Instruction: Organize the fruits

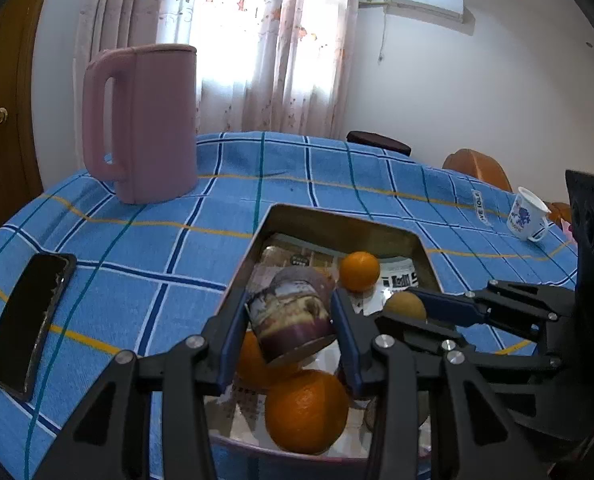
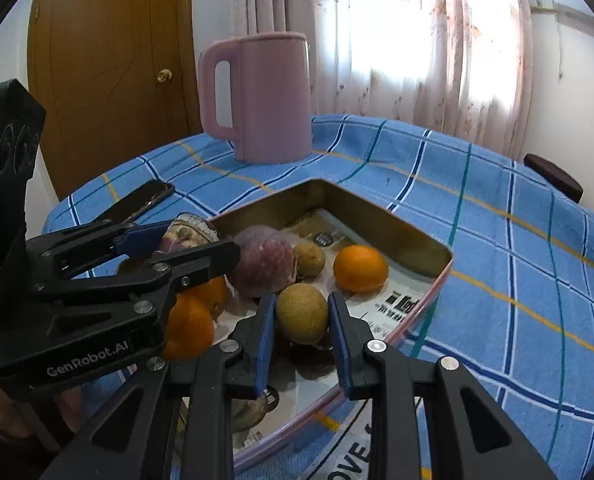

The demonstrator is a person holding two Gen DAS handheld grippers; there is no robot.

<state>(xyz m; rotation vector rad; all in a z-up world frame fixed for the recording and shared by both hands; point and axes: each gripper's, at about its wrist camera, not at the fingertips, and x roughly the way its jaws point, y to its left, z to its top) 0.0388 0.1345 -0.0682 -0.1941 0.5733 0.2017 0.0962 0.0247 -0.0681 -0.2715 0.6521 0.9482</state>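
A metal tin (image 1: 265, 224) (image 2: 381, 210) on the blue checked tablecloth holds oranges (image 1: 359, 271) (image 2: 360, 268), a purple onion (image 2: 263, 266) and small brown fruits. My left gripper (image 1: 291, 320) is shut on a purple and cream fruit (image 1: 293, 312) and holds it over the tin; it also shows in the right wrist view (image 2: 185, 236). My right gripper (image 2: 301, 316) is shut on a brown round fruit (image 2: 301, 312), which shows in the left wrist view too (image 1: 405, 305). More oranges (image 1: 307, 410) (image 2: 187, 330) lie under the left gripper.
A pink kettle (image 1: 145, 120) (image 2: 263, 100) stands at the back of the table. A black phone (image 1: 29, 320) (image 2: 137, 202) lies left of the tin. A white cup (image 1: 527, 220) lies tilted at the right edge. A wooden door is behind on the left.
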